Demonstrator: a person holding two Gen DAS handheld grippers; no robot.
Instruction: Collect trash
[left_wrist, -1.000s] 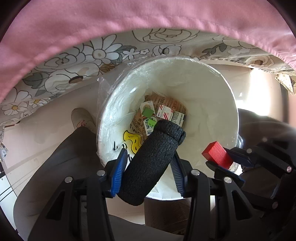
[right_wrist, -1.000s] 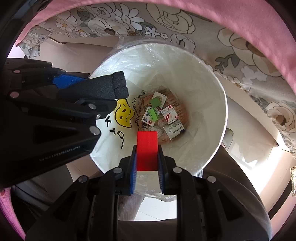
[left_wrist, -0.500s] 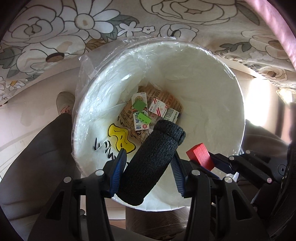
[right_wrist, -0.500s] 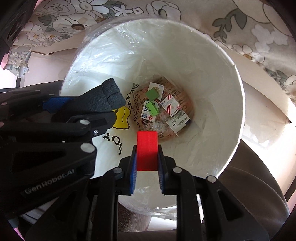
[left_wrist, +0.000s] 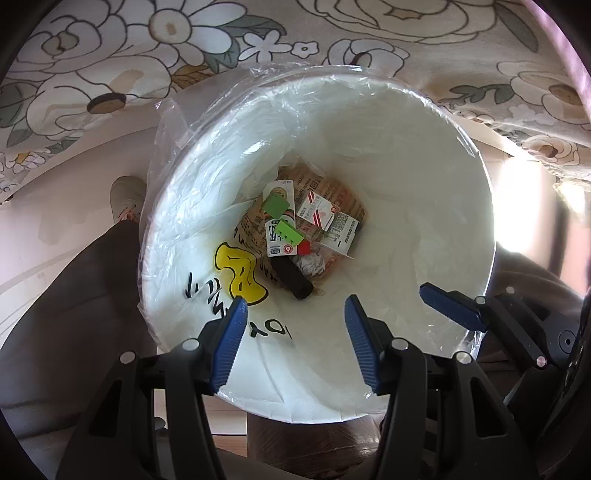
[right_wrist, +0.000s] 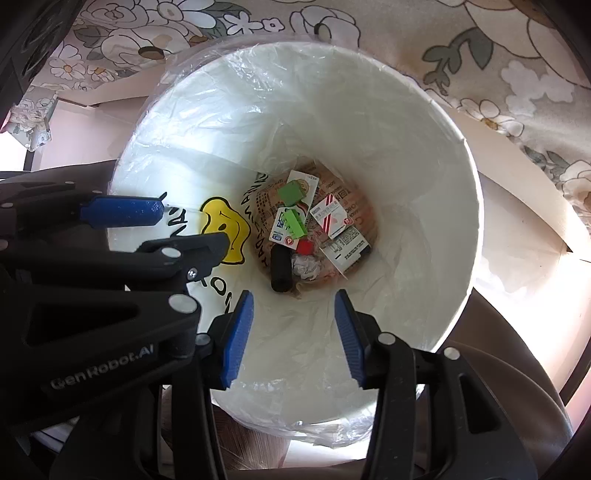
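White plastic-lined bin (left_wrist: 424, 155), mouth directly beneath both grippers. Left gripper (left_wrist: 293, 341): jaws have just been opening, now parted, nothing between them. Right gripper (right_wrist: 293, 334): jaws likewise just opened, parted, empty. Black foam cylinder (left_wrist: 293, 275): lies on the bin floor, well beyond the left fingertips. Red block (right_wrist: 305, 246): on the floor just past the cylinder's far end, partly hidden; probably resting against crumpled white paper (right_wrist: 306, 266). Green pieces (right_wrist: 293, 221) and printed cartons (left_wrist: 320, 214): farther off, on a brown paper bag (right_wrist: 364, 218).
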